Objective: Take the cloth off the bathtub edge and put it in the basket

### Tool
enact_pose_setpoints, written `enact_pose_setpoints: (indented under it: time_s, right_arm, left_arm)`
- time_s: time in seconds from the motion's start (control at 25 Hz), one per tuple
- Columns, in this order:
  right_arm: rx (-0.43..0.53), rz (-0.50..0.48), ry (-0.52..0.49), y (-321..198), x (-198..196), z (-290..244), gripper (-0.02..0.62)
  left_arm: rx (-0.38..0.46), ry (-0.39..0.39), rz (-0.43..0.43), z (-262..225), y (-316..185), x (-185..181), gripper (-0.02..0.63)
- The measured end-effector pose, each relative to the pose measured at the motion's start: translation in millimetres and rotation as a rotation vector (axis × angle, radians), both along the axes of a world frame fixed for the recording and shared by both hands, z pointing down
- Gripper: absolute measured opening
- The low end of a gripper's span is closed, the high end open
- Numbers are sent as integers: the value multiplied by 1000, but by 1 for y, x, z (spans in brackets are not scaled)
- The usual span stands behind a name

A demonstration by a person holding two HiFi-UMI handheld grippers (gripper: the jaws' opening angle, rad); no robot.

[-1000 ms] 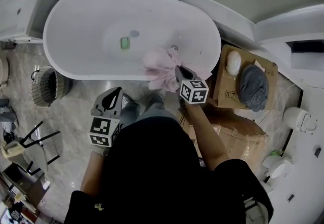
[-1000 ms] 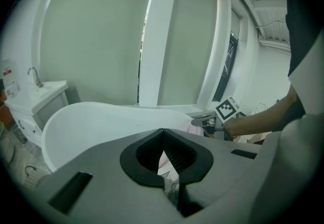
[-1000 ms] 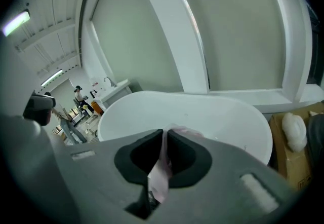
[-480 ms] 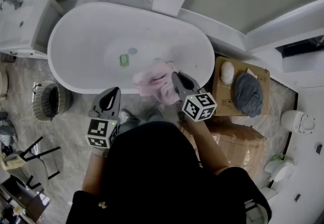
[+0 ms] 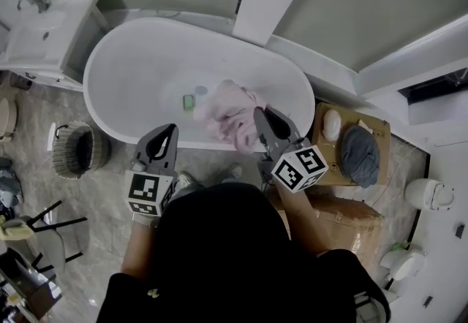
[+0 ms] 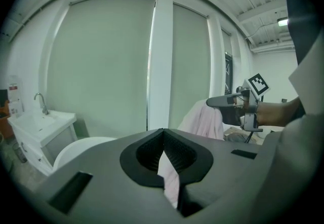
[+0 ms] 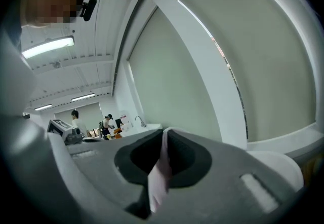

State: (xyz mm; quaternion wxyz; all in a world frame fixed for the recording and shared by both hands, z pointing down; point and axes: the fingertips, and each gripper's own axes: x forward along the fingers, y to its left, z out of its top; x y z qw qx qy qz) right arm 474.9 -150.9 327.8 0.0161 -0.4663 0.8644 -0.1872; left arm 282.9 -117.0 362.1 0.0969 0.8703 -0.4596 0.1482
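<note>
Above the near rim of the bathtub (image 5: 117, 123), our right gripper (image 5: 263, 115) is clamped on the pink cloth (image 5: 228, 113), which hangs bunched from its jaws. Our left gripper (image 5: 170, 129) hovers off to its left, jaws together; a pink sliver shows in their gap, though we cannot tell whether it is cloth. The wicker basket (image 5: 101, 153) stands on the floor by the tub's left end, well apart from the cloth.

Black short-sleeved top (image 5: 219, 256) (small yellow mark (image 5: 153, 292) by left sleeve); dark grey left gripper (image 5: 172, 128), right gripper (image 5: 260, 112), black-white marker cubes (image 5: 146, 194).
</note>
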Motion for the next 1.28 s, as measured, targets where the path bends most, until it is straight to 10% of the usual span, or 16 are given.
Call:
enact_pose_setpoints:
  time_s: [0.44,1.28]
  right_arm:
    - [45,-149,-36,-4,-68,-44,25]
    - [118,-578,-41,72,-330,-97,25]
  left_arm:
    - [32,20,-132,-17,14,-59,14]
    - [48,53,-539,-24,151,-281,14]
